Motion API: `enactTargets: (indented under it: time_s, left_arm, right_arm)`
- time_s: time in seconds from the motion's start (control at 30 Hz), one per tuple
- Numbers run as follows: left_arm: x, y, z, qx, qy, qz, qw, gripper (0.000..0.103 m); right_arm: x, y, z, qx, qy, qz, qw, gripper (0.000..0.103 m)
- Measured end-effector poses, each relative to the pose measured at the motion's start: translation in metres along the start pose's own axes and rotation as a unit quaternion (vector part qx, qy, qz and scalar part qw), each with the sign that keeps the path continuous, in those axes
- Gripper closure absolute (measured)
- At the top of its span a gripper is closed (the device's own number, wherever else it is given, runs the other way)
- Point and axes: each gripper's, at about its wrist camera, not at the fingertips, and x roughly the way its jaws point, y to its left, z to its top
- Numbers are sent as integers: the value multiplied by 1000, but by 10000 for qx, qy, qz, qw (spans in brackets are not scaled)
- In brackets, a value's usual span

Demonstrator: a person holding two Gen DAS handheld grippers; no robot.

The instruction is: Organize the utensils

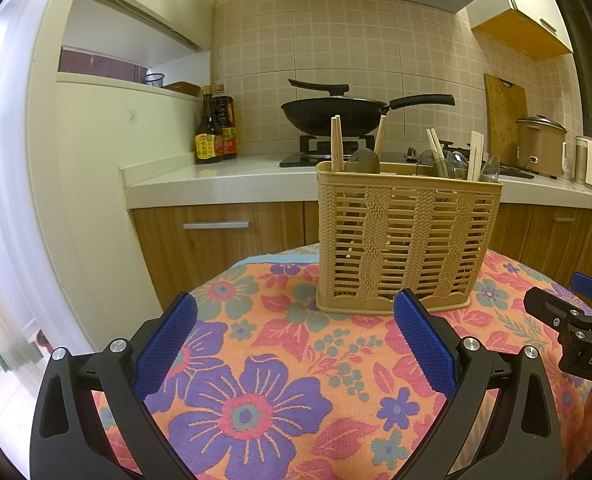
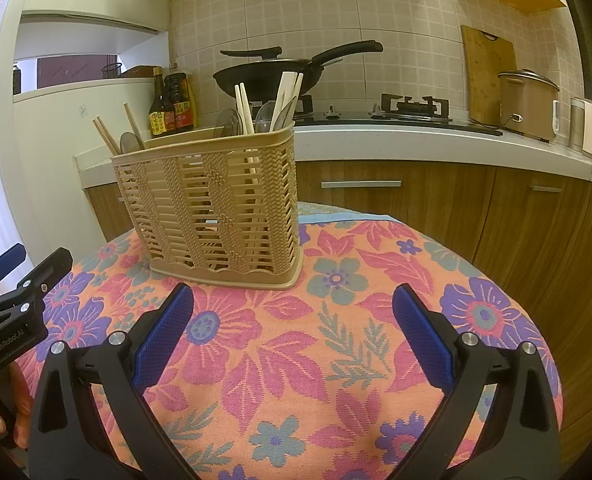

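Both grippers, left (image 1: pixel 296 344) and right (image 2: pixel 294 332), gape wide and empty; utensil basket (image 1: pixel 406 240) sits dead ahead, chopsticks (image 1: pixel 337 144) upright, left one closer.

A round table, draped in a floral cloth (image 1: pixel 256 380), carries a tan slatted utensil basket (image 1: pixel 406 240) standing upright.

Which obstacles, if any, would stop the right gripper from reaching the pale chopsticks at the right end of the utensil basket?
Probably none. The right gripper has its jaws open and empty, and only bare floral cloth lies between it and the basket. The pale chopsticks stand well above the rim.
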Motion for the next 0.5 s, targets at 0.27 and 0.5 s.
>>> enactTargets:
  time_s: [0.27, 0.5]
  left_arm:
    - [-2, 0, -1, 41, -13, 56, 10000, 8]
    - [-3, -1, 1, 71, -22, 64, 10000, 8]
  right_arm:
    - [0, 0, 0, -2, -1, -1, 10000, 8]
    - [0, 0, 0, -4, 2, 1, 10000, 8]
